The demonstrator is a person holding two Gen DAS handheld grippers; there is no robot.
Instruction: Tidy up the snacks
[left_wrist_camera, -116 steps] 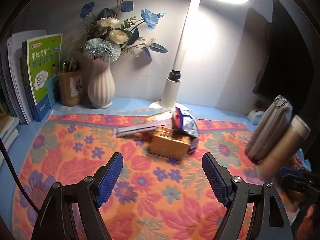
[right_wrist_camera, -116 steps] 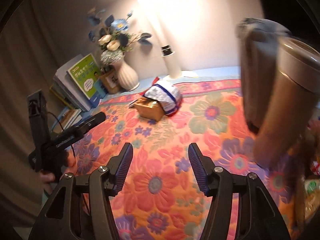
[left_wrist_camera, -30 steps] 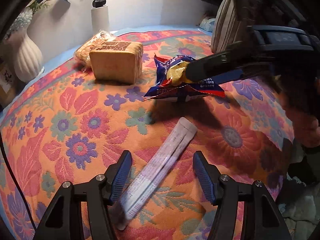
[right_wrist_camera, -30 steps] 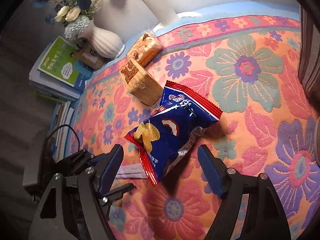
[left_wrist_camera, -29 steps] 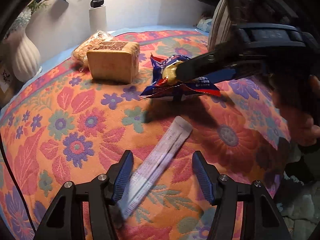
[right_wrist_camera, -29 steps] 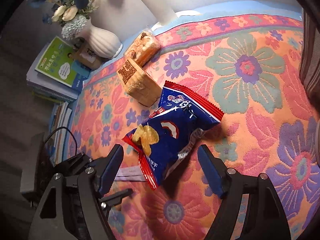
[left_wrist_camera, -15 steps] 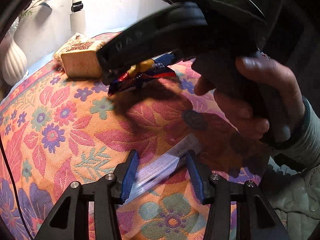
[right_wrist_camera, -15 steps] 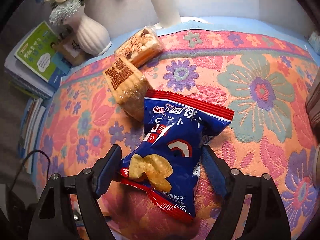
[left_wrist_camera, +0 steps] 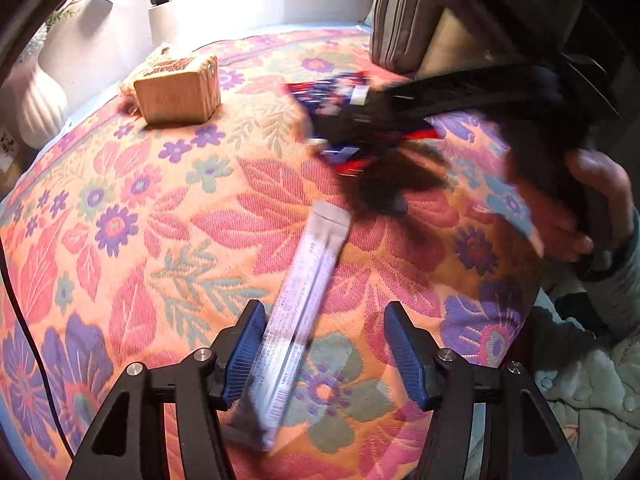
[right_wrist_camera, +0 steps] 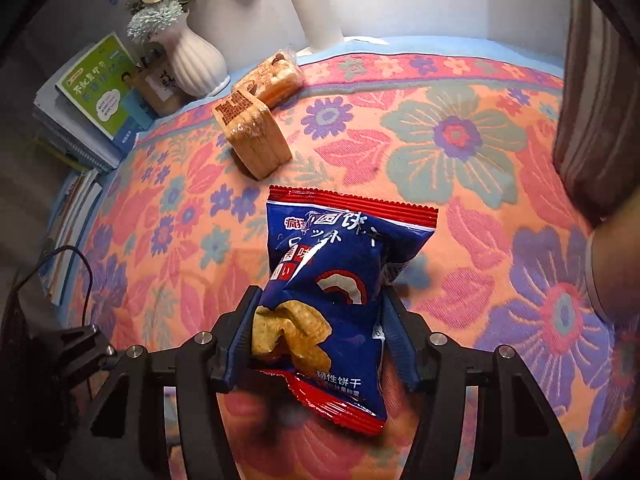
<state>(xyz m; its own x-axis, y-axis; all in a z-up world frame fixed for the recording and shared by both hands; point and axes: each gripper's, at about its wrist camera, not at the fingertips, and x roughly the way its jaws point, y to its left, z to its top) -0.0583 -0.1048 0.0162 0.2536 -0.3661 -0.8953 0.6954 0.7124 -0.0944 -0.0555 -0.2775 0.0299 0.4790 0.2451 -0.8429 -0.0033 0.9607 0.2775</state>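
A blue and red chip bag (right_wrist_camera: 332, 264) lies on the floral cloth, crumpled between the pads of my right gripper (right_wrist_camera: 320, 338), whose jaws are closing and press on both its sides. In the left wrist view that bag (left_wrist_camera: 340, 92) is blurred under the dark right gripper (left_wrist_camera: 360, 124), held by a person's hand (left_wrist_camera: 580, 208). A long pale purple stick packet (left_wrist_camera: 304, 296) lies slantwise between the fingers of my left gripper (left_wrist_camera: 324, 354). It leans on the left pad and is clear of the right pad while these jaws are opening.
A tan cracker block (right_wrist_camera: 252, 140) and a clear bread packet (right_wrist_camera: 268, 76) sit further back. A white vase (right_wrist_camera: 196, 60), books (right_wrist_camera: 96, 92) and a lamp post (right_wrist_camera: 316, 8) line the back. A grey striped pouch (right_wrist_camera: 592, 100) stands at the right.
The right gripper has slid further over the chip bag and narrowed onto it. The left jaws have widened around the stick packet. In the left view the right gripper has drawn back to the right.
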